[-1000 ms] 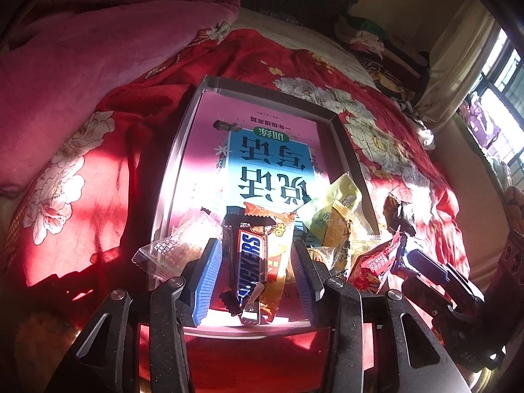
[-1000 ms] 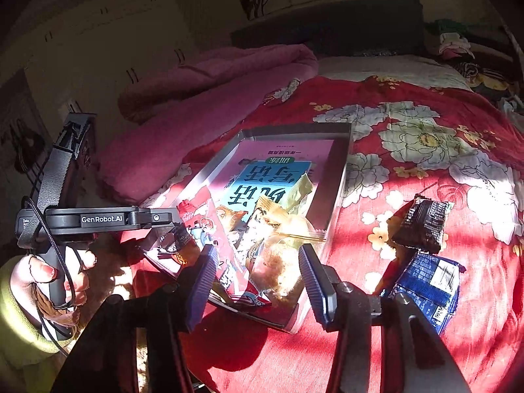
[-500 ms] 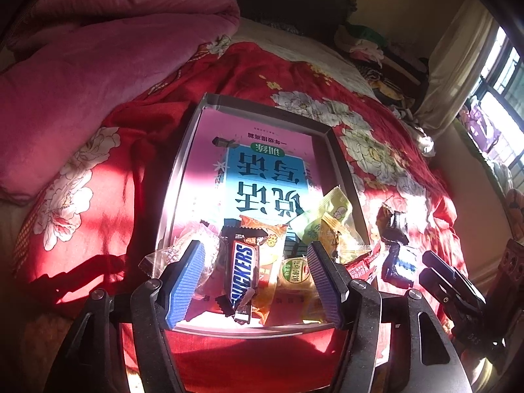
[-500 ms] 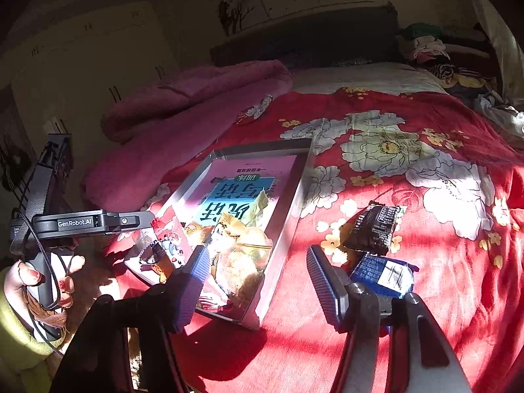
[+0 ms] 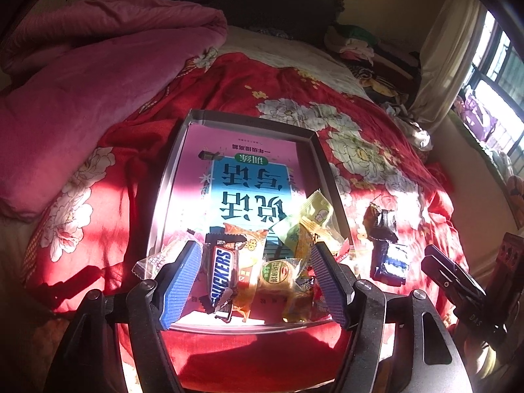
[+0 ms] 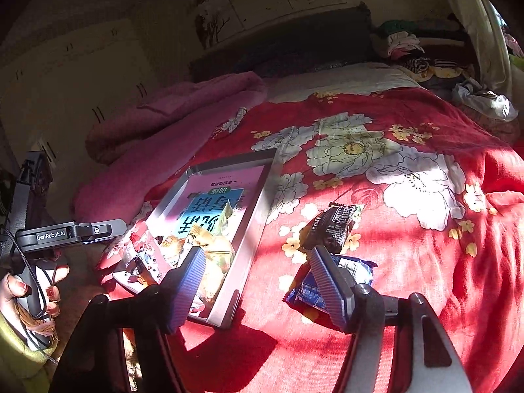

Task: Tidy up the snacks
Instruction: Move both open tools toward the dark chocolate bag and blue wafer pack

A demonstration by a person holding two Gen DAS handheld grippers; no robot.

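Snickers bar [image 5: 222, 274] now free between just-widened left hand-held gripper [image 5: 253, 286] jaws

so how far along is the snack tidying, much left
Mostly done: a Snickers bar and several other wrapped snacks lie piled in the metal tray. Nothing is in hand: the left gripper and right gripper have just been opening, with nothing pinched. Left: a dark packet and a blue packet lie on the red bedspread.

Right gripper [image 6: 258, 281] jaws just opened, empty; blue packet [image 6: 330, 281] behind right finger, tray [image 6: 258, 219] behind left finger.
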